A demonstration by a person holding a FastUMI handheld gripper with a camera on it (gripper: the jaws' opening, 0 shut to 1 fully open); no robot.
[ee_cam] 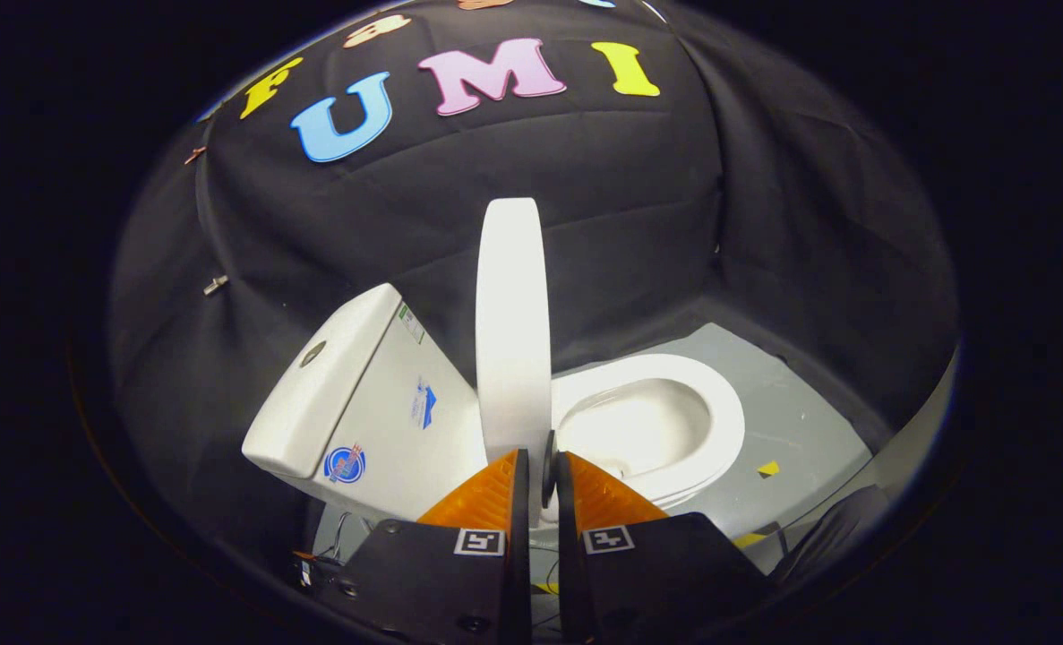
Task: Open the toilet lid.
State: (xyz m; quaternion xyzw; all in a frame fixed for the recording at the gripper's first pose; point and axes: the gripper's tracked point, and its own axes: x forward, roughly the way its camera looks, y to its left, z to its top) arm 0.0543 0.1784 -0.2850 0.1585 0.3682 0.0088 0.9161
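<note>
Tongs [535, 466] sit nearly pressed together, with only a narrow slot between the fingers; the lower edge of the toilet lid [511, 331] runs into that slot, so they look pinched on it, though actual contact on both sides is hard to confirm.

Largest to smallest:

- Cistern [352, 403]: glazed white ceramic, boxy, rounded top, flush button on its cover, stickers on its side. It stands just beside the lid.
- Toilet lid: seen edge-on, standing close to upright between cistern and bowl. Smooth, glossy white, probably rigid plastic. You should expect it to be light, stiff and slippery, pivoting on a hinge near the cistern.
- Bowl and seat ring [665, 421]: oval, glazed, hard, lying open beyond the fingers.
- Floor panel [800, 421]: flat grey, matt, with a small yellow tape mark [768, 468].

Handling judgement: hold the thin free rim, not the broad face. Ease off gently so the lid does not drop back.
</note>
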